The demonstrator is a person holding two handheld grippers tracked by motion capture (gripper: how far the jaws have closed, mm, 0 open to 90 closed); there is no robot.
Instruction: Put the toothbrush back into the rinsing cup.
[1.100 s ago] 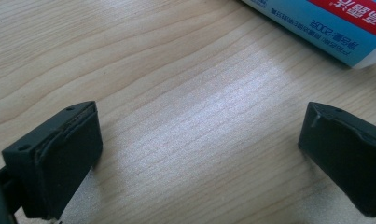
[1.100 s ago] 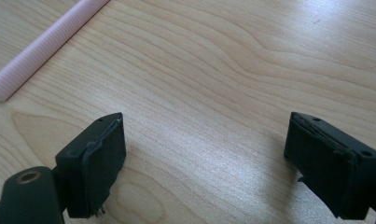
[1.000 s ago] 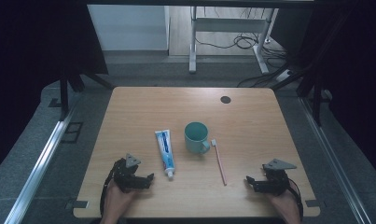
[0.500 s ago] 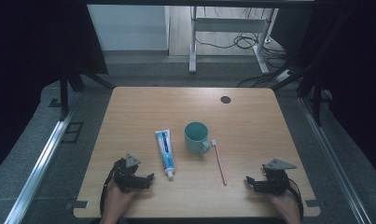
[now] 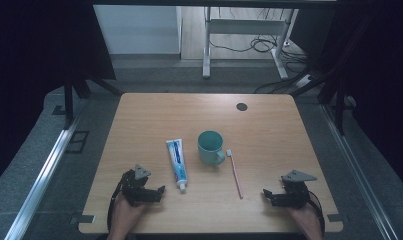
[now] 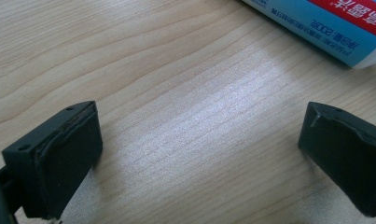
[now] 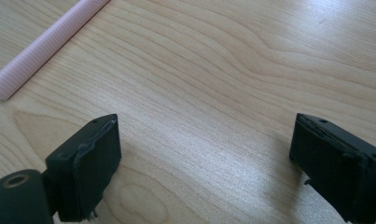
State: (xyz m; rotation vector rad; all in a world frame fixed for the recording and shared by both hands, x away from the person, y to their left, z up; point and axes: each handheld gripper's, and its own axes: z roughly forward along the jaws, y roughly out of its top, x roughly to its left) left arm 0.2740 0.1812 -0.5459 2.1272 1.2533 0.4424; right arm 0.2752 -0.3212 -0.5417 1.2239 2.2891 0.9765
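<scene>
A: Near edge first. Left gripper [image 5: 156, 192] rests low on the table [image 5: 269, 125], jaws spread wide, nothing between them. Right gripper [image 5: 265, 194] same deal, jaws apart, empty.

B: What's closest to each?

A: Toothpaste tube [image 5: 177, 161] lies flat just beside the left gripper, cap end toward the person. In the left gripper view the tube [image 6: 330, 25] cuts the upper right corner, apart from the pads. Toothbrush [image 5: 235, 172] lies flat between the tube and the right gripper, bristle end far, handle end near. In the right gripper view the ribbed pink handle [image 7: 45, 44] sits upper left, not touching.

B: Handling?

A: Judgement only: the tube is likely light and soft, it will dent and may ooze if pinched hard, so I'd take it across the firmer part near the cap. The toothbrush looks light, stiff and thin, and it lies low on the wood. The ribbed handle should give grip; take it mid-handle, jaws across it.

B: Farther out?

A: Teal mug [image 5: 210, 147], upright, between the tube and the brush head, close to both; I can't tell if it touches either. Beyond it, a dark round spot [image 5: 241, 106] near the far edge.
</scene>
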